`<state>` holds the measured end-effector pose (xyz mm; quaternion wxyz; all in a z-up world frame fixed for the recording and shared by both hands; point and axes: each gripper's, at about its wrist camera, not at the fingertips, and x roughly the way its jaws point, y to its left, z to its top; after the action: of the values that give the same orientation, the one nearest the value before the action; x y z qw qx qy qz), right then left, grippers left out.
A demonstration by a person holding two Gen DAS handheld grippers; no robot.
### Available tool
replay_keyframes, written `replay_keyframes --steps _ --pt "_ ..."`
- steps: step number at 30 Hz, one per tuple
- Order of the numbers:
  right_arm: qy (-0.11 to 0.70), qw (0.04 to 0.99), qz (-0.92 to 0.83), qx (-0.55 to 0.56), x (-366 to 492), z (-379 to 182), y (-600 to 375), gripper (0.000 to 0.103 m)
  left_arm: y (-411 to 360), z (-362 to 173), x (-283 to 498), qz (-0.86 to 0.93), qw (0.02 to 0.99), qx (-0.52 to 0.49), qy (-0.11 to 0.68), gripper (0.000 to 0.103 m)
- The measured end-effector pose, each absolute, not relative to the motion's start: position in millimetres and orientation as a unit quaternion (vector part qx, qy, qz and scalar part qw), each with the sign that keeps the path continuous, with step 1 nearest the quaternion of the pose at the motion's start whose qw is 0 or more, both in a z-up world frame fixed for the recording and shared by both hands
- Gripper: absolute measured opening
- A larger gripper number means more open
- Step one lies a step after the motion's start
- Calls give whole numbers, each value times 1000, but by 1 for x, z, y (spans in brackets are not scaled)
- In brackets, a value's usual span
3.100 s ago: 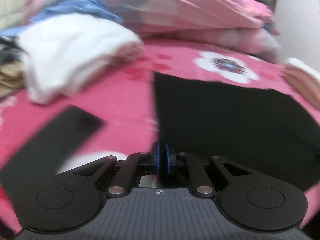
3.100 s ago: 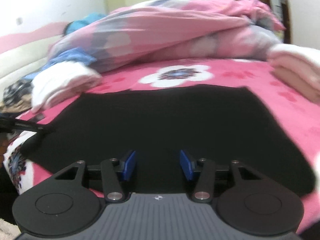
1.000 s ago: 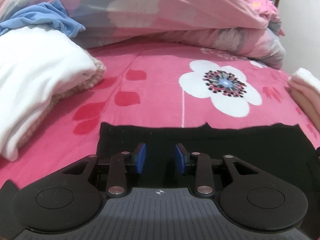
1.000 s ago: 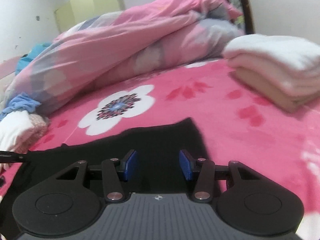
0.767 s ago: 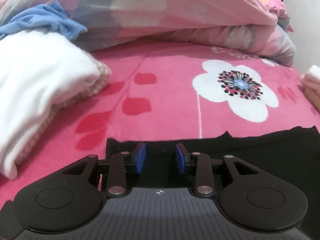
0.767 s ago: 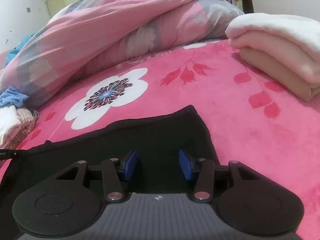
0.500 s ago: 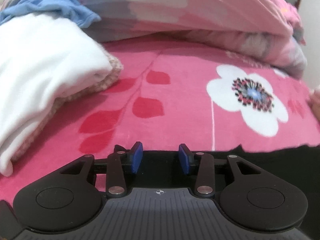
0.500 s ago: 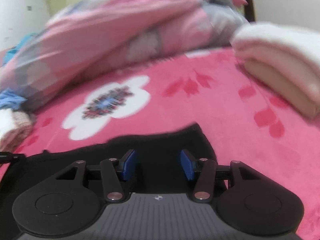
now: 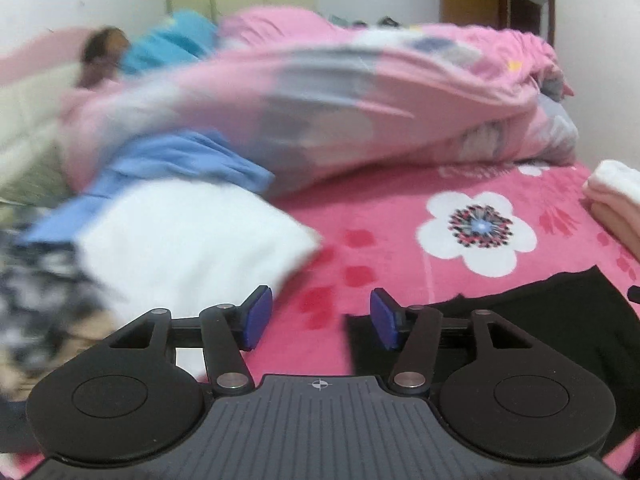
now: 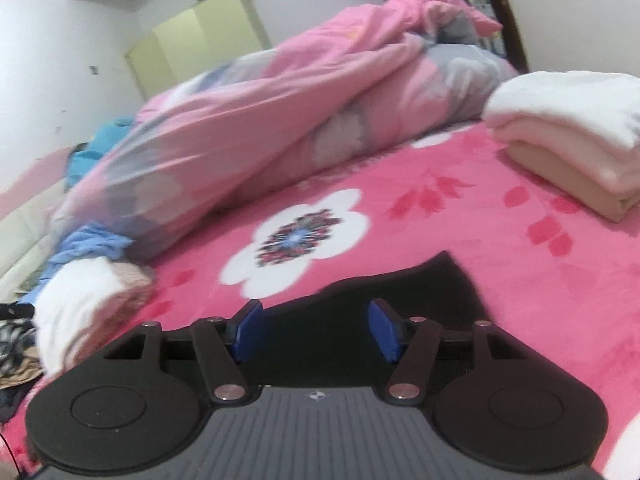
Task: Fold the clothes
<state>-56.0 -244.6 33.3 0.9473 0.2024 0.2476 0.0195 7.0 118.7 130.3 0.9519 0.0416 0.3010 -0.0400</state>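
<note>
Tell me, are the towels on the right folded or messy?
Folded. The white and cream towels lie in a neat stack with rounded fold edges on the pink bedspread.

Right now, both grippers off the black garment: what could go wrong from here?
1. Both the left gripper and right gripper have just been opening, nothing gripped; the black garment may have landed unevenly.
2. The loose white pile sits near the left fingers; a snag is possible.

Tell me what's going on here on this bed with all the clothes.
A person is folding laundry with two handheld grippers. The black garment lies flat on the pink floral blanket. The left gripper and right gripper have just been opening, with nothing pinched between them. A folded stack sits at the right; an unfolded pile waits at the left.
</note>
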Motion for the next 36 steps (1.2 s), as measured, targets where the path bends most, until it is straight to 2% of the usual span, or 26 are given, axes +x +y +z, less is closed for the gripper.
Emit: replay_keyframes --steps 4,7,15,19,23,30,36 --pt "241 942 84 216 -64 40 -220 63 146 162 -45 20 958 47 284 59" --pt "234 942 130 203 -72 43 -194 66 157 158 -78 34 956 25 290 64" --pt "290 918 214 166 -70 32 -123 67 139 40 -111 -35 920 -79 383 63" --pt "317 912 221 139 -70 25 -94 67 118 -3 -113 -100 902 -118 403 63" --pt "321 911 248 75 -86 20 -59 67 117 -18 -111 -113 901 -132 397 60" --pt "282 902 313 -98 -122 3 19 65 140 -33 -113 -102 900 -167 390 53" --pt "275 885 335 -168 -133 -18 62 56 141 -33 -109 -76 901 -149 399 54"
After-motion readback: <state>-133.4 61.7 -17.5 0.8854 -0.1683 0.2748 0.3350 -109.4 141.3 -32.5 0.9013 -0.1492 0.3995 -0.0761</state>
